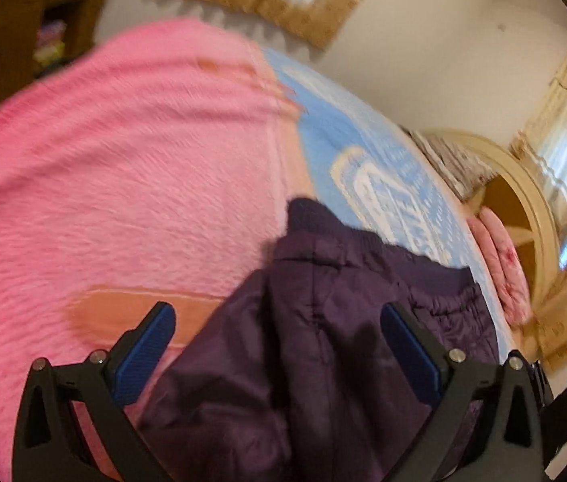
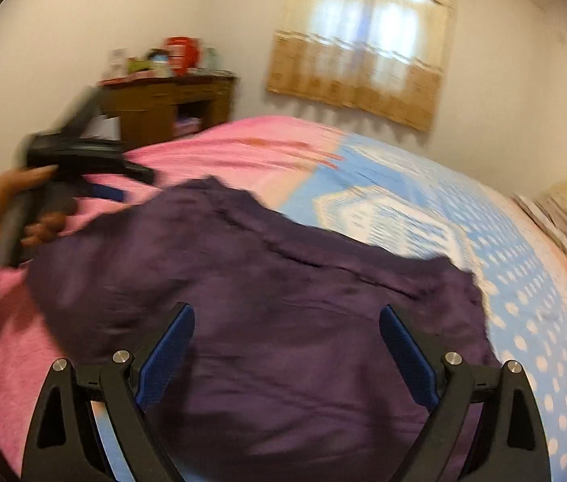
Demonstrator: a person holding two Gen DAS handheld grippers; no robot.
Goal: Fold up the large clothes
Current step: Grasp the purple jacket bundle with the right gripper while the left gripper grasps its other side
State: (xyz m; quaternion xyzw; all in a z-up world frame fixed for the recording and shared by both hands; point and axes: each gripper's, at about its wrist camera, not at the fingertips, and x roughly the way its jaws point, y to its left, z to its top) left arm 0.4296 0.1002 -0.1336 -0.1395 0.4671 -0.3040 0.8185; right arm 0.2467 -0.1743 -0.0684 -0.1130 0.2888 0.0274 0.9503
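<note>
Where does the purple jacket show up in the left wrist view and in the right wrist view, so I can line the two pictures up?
Left wrist view: the purple jacket fills the lower centre and right, between the open left claw fingers.
Right wrist view: the purple jacket spreads across the centre and bottom, under the open right claw.
Shared landmark: the seam where the pink blanket meets the blue patterned sheet, just beyond the jacket.

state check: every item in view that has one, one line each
Dark purple padded jacket: lying bunched on the bed, not gripped.
Left gripper: open, over the jacket.
Right gripper: open, over the jacket.
Pink fuzzy blanket: spread flat on the bed.
Blue-and-white patterned bedspread: spread flat.
Tan sheer window curtain: drawn shut.
</note>
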